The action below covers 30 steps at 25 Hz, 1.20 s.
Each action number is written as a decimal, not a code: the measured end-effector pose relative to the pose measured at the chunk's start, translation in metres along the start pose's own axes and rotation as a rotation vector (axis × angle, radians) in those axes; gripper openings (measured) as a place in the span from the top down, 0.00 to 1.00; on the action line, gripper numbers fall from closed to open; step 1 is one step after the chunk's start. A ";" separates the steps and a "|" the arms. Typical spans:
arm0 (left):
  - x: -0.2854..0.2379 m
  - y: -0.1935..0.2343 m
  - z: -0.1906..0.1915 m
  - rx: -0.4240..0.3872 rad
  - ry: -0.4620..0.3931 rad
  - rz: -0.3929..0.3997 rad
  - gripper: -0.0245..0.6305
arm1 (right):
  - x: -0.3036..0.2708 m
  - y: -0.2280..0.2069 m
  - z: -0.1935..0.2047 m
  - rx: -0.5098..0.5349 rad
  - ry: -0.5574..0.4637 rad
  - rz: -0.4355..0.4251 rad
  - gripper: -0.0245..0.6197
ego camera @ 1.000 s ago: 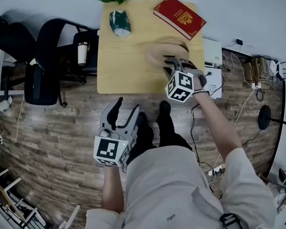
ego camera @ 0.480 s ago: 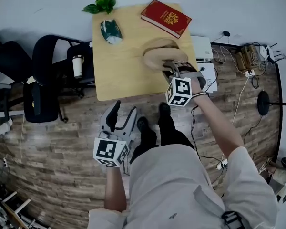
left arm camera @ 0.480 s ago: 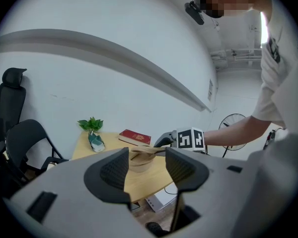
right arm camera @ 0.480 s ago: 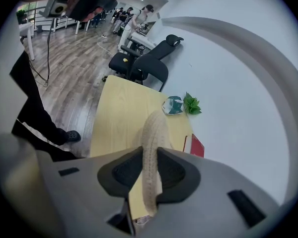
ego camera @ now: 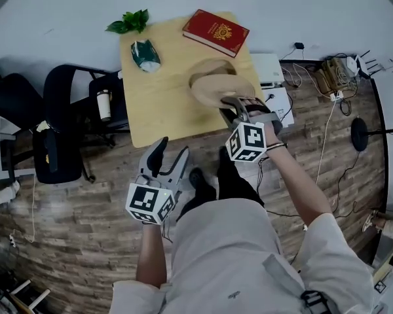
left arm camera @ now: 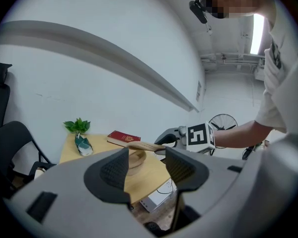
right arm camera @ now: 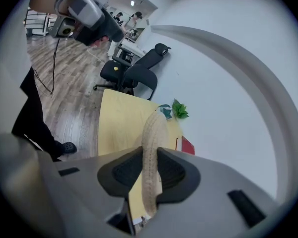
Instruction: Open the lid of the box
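Hiding part of the box [ego camera: 205, 70], lid [ego camera: 221, 91] sits clamped in right tool [ego camera: 233, 105].

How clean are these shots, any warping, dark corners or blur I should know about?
Head view: evenly lit and sharp, the room bowing at the edges. Left gripper view: strong fisheye bends the wall ledge into an arc, and the corners are black. Right gripper view: same black corners; the lid looms large between the jaws.
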<state>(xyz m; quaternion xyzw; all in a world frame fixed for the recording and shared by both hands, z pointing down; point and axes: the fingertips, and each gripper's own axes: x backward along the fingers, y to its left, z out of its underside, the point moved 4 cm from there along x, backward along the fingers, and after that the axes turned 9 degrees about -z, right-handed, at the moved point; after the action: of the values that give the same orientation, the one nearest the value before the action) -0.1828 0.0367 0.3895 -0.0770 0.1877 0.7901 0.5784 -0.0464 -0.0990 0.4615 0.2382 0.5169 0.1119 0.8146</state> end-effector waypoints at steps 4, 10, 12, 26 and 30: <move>-0.008 -0.007 -0.007 -0.017 -0.009 0.039 0.64 | 0.023 0.002 -0.005 -0.092 -0.060 0.033 0.83; -0.015 -0.019 -0.017 -0.040 -0.021 0.088 0.64 | 0.061 -0.003 -0.010 -0.272 -0.173 0.078 0.83; -0.016 -0.024 -0.018 -0.046 -0.023 0.100 0.64 | 0.074 -0.004 -0.011 -0.326 -0.210 0.099 0.84; -0.021 -0.044 -0.027 -0.071 -0.040 0.128 0.64 | 0.135 -0.011 0.007 -0.686 -0.486 0.157 0.84; -0.024 -0.047 -0.030 -0.074 -0.047 0.119 0.64 | 0.147 -0.012 0.011 -0.755 -0.555 0.168 0.84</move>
<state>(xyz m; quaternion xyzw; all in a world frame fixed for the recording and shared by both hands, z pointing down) -0.1342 0.0162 0.3602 -0.0683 0.1488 0.8312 0.5312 0.0269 -0.0495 0.3436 -0.0129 0.1819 0.2895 0.9397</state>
